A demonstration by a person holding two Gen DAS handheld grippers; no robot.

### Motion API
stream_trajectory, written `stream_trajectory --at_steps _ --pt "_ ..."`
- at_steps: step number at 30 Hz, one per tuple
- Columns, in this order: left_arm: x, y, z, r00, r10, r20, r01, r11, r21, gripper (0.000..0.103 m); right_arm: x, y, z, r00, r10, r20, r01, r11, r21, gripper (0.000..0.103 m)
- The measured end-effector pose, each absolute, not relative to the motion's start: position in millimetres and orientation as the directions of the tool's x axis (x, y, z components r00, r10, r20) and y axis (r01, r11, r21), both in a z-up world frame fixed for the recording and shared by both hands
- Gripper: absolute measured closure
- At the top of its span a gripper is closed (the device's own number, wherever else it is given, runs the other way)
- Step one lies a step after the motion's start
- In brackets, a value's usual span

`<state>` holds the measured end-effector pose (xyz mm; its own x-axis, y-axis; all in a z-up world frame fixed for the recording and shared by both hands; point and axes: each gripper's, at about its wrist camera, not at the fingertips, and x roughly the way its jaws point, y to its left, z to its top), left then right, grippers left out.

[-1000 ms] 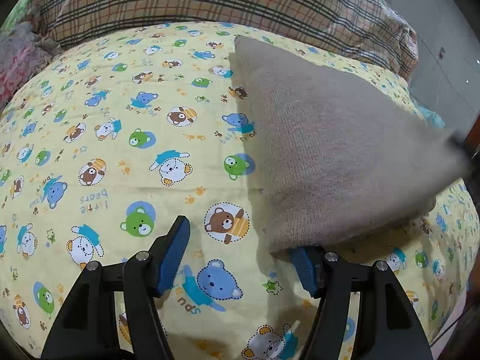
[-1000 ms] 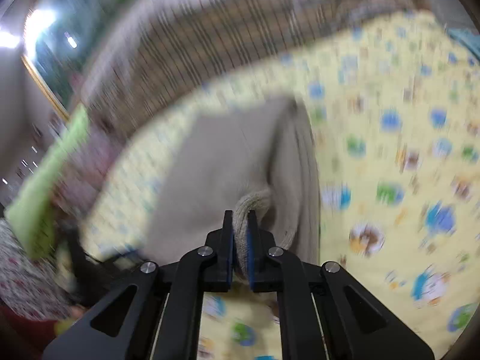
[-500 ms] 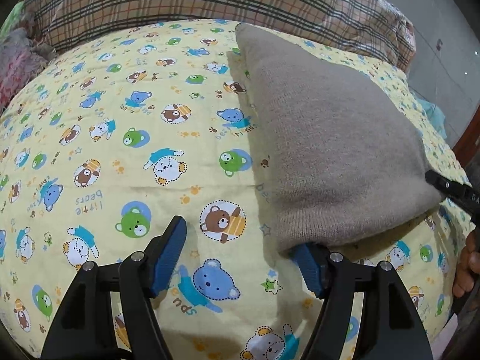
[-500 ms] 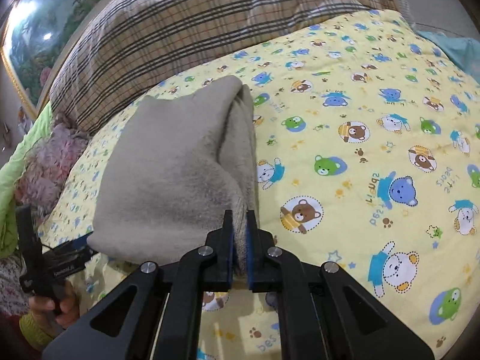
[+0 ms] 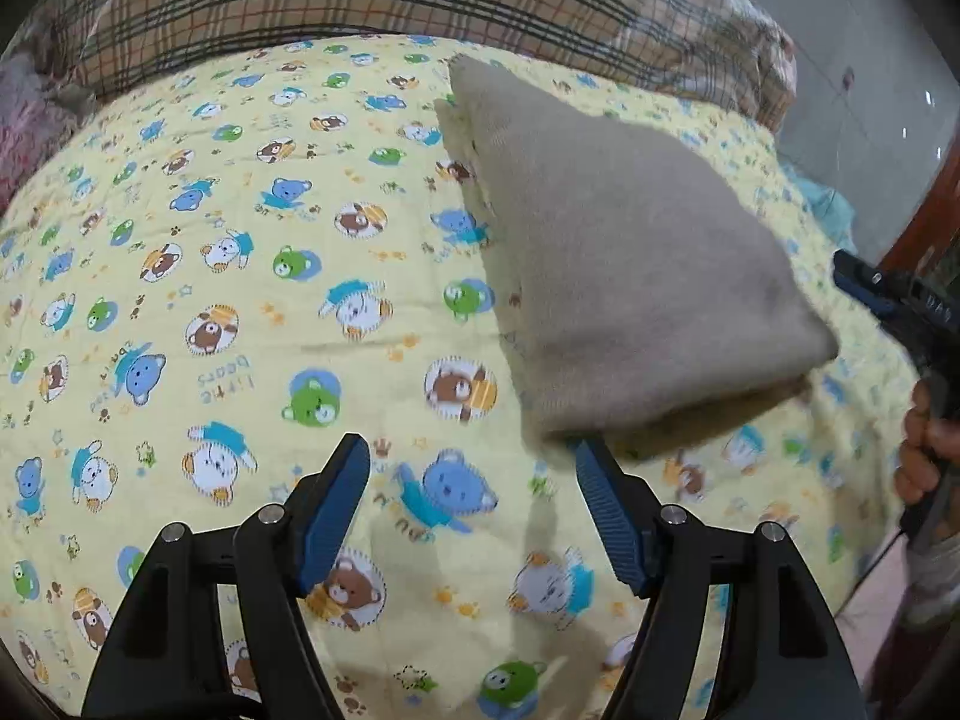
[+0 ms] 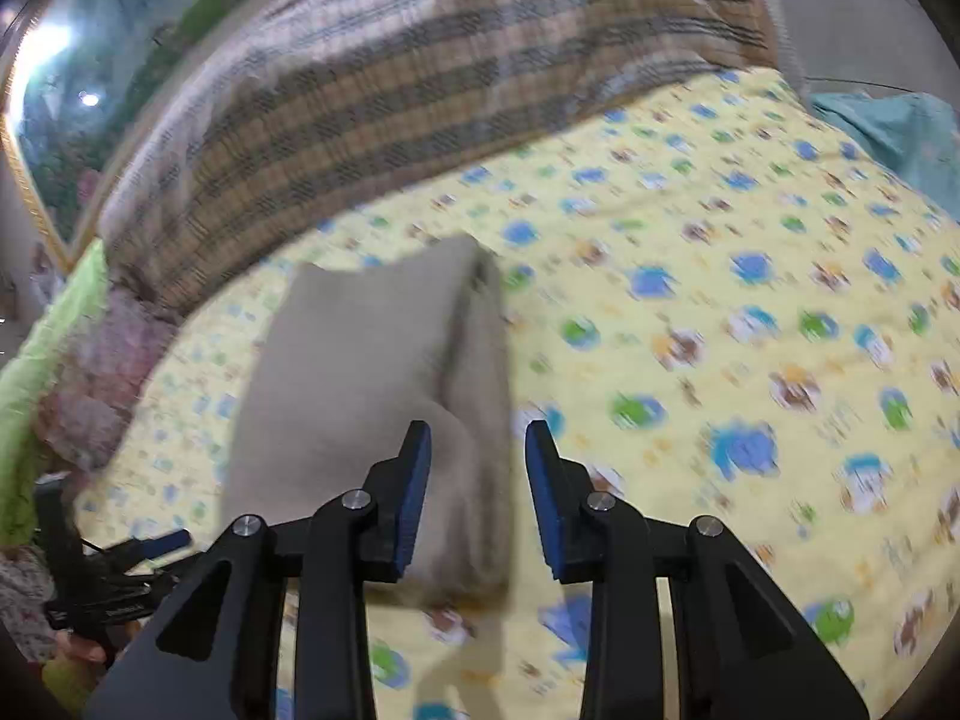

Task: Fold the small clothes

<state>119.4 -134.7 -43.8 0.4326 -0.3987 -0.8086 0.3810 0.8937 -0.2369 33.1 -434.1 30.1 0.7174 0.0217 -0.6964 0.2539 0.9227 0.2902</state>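
No containers in view. Folded grey-beige garment point(image 5: 630, 264) lies on yellow bear-print sheet point(image 5: 210, 300), at 1 o'clock of left gripper point(image 5: 468, 480), its near corner just beyond right pad. Left gripper wide, nothing between pads. Right gripper point(image 6: 477, 456) part open, jaws just been opening; garment's near end lies between pads, not pressed. Plaid pillow point(image 5: 360, 6) at 12 o'clock, past garment. Sheet print reads "little bears".

right claw point(image 6: 478, 441): just opening, pads clear | folded grey garment point(image 6: 360, 384): on bear-print sheet point(image 6: 750, 312)
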Motion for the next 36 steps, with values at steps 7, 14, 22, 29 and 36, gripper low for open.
stream_trajectory --at_steps 7,14,22,29,36 --pt "169 -144 -30 0.397 -0.506 -0.766 0.320 0.858 -0.402 0.019 107 -408 24 0.661 -0.008 -0.750 0.198 0.966 0.165 0.023" --pt "216 -164 -45 0.301 -0.588 -0.751 0.280 0.807 -0.520 0.019 139 -438 -6 0.594 0.089 -0.800 0.172 0.957 0.235 0.022" --pt "259 -196 -70 0.233 -0.662 -0.712 0.252 0.749 -0.613 0.006 154 -463 -25 0.579 0.260 -0.773 0.133 0.905 0.404 0.023" --pt "269 -229 -73 0.251 -0.659 -0.709 0.327 0.747 -0.579 0.029 164 -459 -51 0.530 0.432 -0.730 0.121 0.813 0.569 0.055" --pt "254 -200 -51 0.268 -0.707 -0.655 0.327 0.706 -0.628 0.050 157 -428 -22 0.583 0.400 -0.707 0.082 0.837 0.541 0.067"
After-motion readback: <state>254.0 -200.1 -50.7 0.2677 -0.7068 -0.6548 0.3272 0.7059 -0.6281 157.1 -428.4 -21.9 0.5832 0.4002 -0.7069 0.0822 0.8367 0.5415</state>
